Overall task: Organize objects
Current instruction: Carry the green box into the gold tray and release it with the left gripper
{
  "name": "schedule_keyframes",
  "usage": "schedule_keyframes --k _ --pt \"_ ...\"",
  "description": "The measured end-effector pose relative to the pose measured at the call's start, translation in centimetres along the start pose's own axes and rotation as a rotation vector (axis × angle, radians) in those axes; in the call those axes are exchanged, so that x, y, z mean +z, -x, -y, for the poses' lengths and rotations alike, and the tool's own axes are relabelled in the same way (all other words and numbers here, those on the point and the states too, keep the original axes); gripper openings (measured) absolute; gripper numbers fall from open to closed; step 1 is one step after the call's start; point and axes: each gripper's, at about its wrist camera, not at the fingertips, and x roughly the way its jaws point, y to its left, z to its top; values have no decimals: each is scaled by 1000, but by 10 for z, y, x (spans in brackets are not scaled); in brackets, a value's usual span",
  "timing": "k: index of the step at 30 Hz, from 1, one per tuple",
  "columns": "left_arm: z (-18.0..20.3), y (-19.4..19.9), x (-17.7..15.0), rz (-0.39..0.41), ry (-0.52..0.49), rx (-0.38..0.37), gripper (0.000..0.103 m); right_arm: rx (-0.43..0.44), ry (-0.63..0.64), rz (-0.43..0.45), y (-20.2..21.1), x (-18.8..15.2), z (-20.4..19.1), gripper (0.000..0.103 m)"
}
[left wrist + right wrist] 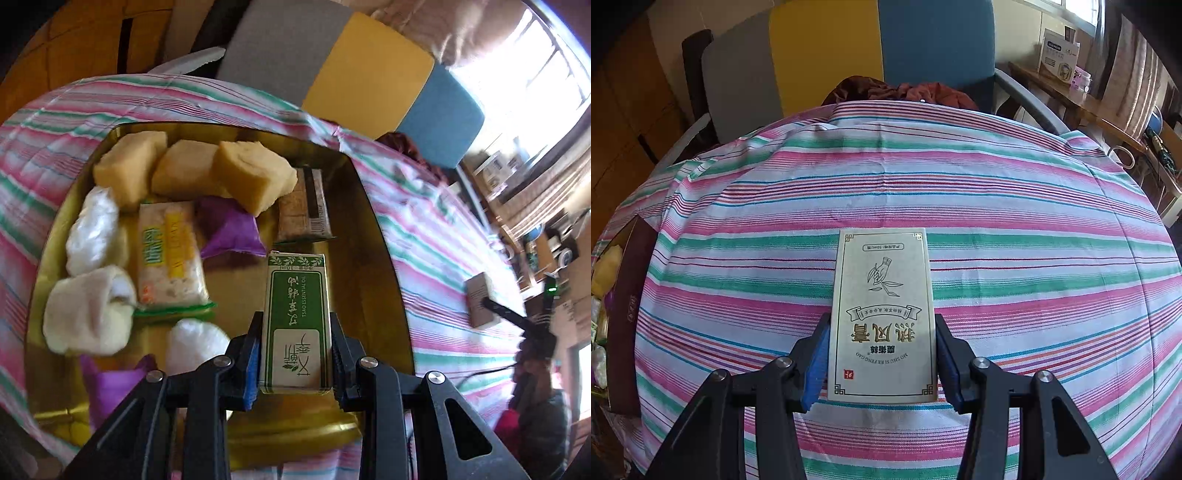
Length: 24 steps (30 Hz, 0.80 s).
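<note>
The green-and-white box between the black left claw's blue pads hangs over a gold tin. Ahead of that claw lie 3 tan-yellow cakes, white buns and purple packets. A cream box with gold print sits in the right claw, on a pink, green and white striped cloth.
</note>
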Motion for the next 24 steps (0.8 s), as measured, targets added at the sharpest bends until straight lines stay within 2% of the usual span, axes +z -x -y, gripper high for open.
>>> schedule_keyframes --k 5,12,15,19,21,24 --pt "5 -25 8 -44 -4 74 31 -1 3 -1 0 0 0 51" --pt "6 -42 9 -62 -47 157 31 -3 9 -3 0 0 0 51" --pt "8 -45 9 -55 -66 170 32 -3 8 -3 0 0 0 51" --pt "8 -41 6 -53 -69 161 39 -3 9 -3 0 0 0 51" --pt "8 -32 5 -31 -78 161 44 -4 9 -2 0 1 0 51" --pt "6 -12 1 16 -99 167 44 -7 9 1 0 0 -1 51"
